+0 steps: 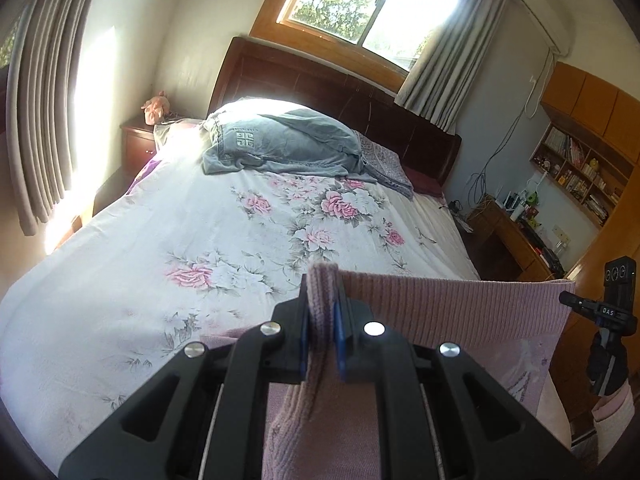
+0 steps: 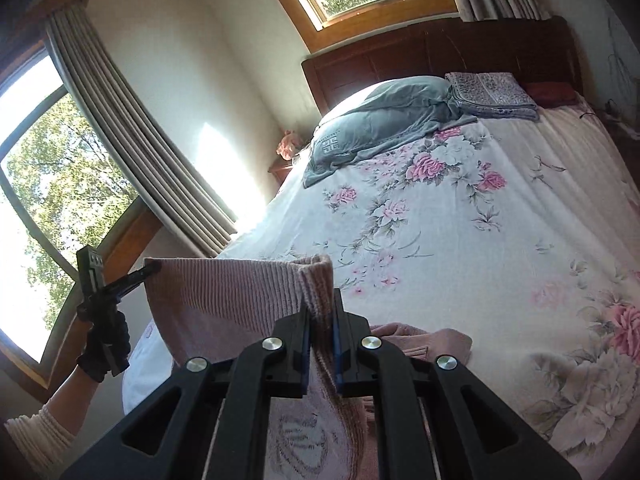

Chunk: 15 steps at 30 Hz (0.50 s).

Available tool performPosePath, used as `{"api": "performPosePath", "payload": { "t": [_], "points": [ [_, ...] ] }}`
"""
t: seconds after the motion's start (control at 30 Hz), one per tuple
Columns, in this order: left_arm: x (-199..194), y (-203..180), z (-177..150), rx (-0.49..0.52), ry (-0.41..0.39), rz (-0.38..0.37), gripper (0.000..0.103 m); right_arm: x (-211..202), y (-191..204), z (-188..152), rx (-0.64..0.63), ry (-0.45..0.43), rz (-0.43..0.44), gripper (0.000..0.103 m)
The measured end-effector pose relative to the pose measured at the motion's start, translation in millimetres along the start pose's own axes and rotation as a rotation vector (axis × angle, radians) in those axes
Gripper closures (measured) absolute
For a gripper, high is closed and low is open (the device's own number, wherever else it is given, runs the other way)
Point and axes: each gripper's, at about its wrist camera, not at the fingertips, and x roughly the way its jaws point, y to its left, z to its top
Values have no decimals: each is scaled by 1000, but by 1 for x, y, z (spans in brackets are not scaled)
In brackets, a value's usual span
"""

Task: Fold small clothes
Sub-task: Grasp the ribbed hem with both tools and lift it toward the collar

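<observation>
A: What does the garment look like?

B: One pink ribbed knit (image 1: 452, 312); it is stretched taut and lifted over the near end of the bed (image 1: 160, 240), its top edge running straight between the two tools; the lower part hangs down and bunches on the sheet; in the right wrist view a pale looped motif shows on the cloth near the bottom.

A: And the tools?

B: Two; the left hand-held gripper (image 1: 323, 320) is clamped on one upper corner of the knit, blue pads pressing the fabric from both sides; the right hand-held gripper (image 2: 322, 320) is clamped on the other corner the same way; each appears small in the other's view, gripped by a black-gloved hand (image 2: 105, 340) with a cream sleeve behind it.

A: What else lies on the bed?

B: One floral sheet, white with pink roses; one grey-blue pillow (image 1: 280, 140) against the dark headboard; one folded patterned blanket (image 2: 490, 94) just beside it; two windows with grey curtains; a desk (image 1: 512, 236) stands to the right of the bed.
</observation>
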Motion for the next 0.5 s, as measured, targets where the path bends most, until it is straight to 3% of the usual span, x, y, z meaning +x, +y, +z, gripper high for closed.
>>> {"api": "performPosePath", "payload": {
  "t": [0.17, 0.3, 0.43, 0.5],
  "points": [
    [78, 26, -17, -43, 175, 82, 93, 73, -34, -6, 60, 132, -113, 95],
    [115, 51, -40, -95, 276, 165, 85, 120, -58, -28, 86, 257, -239, 94],
    [107, 74, -51, -167, 273, 187, 79, 137, -71, -47, 113, 324, -282, 82],
    [90, 79, -54, -181, 250, 173, 75, 125, -67, -52, 106, 307, -264, 77]
  ]
}}
